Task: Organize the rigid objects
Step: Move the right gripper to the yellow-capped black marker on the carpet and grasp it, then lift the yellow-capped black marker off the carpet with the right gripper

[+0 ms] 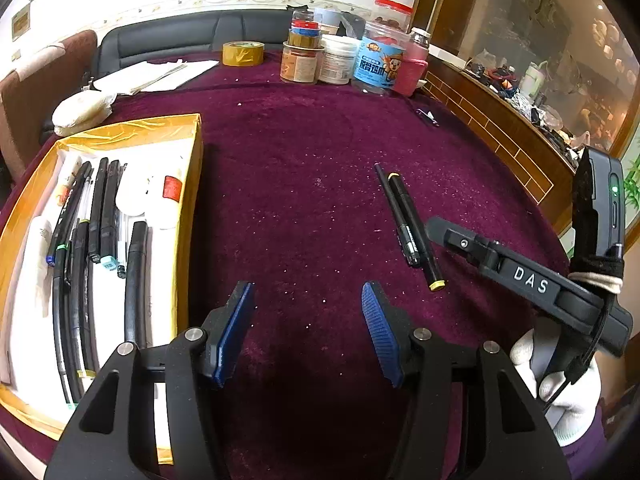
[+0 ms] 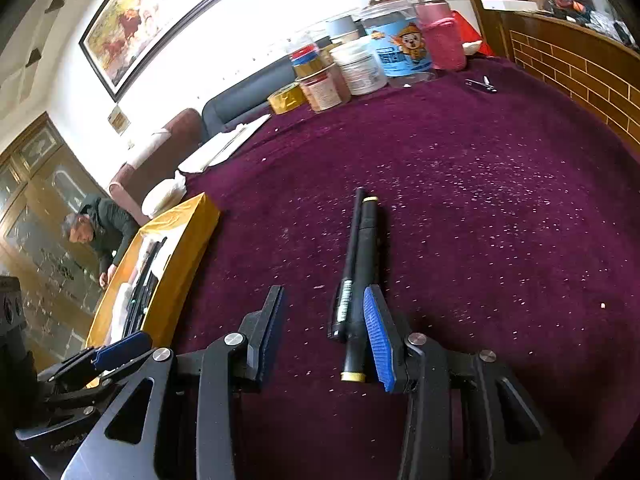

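A thick black marker with yellow ends [image 2: 365,280] and a thin black pen [image 2: 349,264] lie side by side on the purple cloth. My right gripper [image 2: 324,336] is open around their near ends. The marker rests against the right blue pad [image 2: 378,336], and the left pad stands well clear. In the left wrist view the same marker [image 1: 416,232] and thin pen [image 1: 396,216] lie to the right, with the right gripper [image 1: 440,230] reaching them from a gloved hand. My left gripper [image 1: 308,328] is open and holds nothing. It hovers over bare cloth beside the yellow box [image 1: 188,184], which holds several pens.
Jars [image 1: 376,64], a tape roll [image 1: 243,53] and papers [image 1: 160,74] stand along the table's far edge. A nail clipper [image 2: 482,85] lies far right. A brick-pattern wooden counter [image 1: 500,136] borders the right side. A person [image 2: 100,228] bends down beyond the box.
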### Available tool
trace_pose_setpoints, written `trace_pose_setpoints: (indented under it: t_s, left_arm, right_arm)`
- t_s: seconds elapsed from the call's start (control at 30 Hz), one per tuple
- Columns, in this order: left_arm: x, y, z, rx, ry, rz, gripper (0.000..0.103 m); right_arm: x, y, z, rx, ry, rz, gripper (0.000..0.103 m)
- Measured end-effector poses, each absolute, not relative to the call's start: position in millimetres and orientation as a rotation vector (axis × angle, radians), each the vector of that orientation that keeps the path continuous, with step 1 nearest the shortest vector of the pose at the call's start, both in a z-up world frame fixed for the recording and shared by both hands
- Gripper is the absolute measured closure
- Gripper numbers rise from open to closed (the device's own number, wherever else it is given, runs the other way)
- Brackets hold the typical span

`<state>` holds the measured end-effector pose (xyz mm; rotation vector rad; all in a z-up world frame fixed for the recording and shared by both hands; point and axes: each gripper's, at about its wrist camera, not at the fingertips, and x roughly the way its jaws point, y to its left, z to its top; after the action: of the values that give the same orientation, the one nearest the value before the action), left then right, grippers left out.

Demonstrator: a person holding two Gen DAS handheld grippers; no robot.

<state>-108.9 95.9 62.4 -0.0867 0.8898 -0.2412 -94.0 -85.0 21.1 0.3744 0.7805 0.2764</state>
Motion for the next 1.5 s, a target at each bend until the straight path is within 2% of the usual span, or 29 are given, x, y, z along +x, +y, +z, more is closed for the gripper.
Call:
trace_pose_setpoints:
  t_s: [0.23,0.37,0.63,1.5]
  left_arm:
    - [-115,107,67,-0.085,0.865,-0.189,0.048]
    - [-122,112,70,-0.051,0.835,-0.142,0.048]
    - [-126,113,72,0.048,0.776,-0.043,0.048]
    - [-124,109,58,0.12,0.823,-0.01,0.048]
  right_arm:
    - [-103,-62,25,0.309,0.765,0.298,0.066]
    - [-109,-46,28,0.253,0.746,0.309,0.06]
    - [-118,-22,31,0.14,0.729,0.321,0.059]
    - [-117,-35,21,0.198,0.775,0.288,0.059]
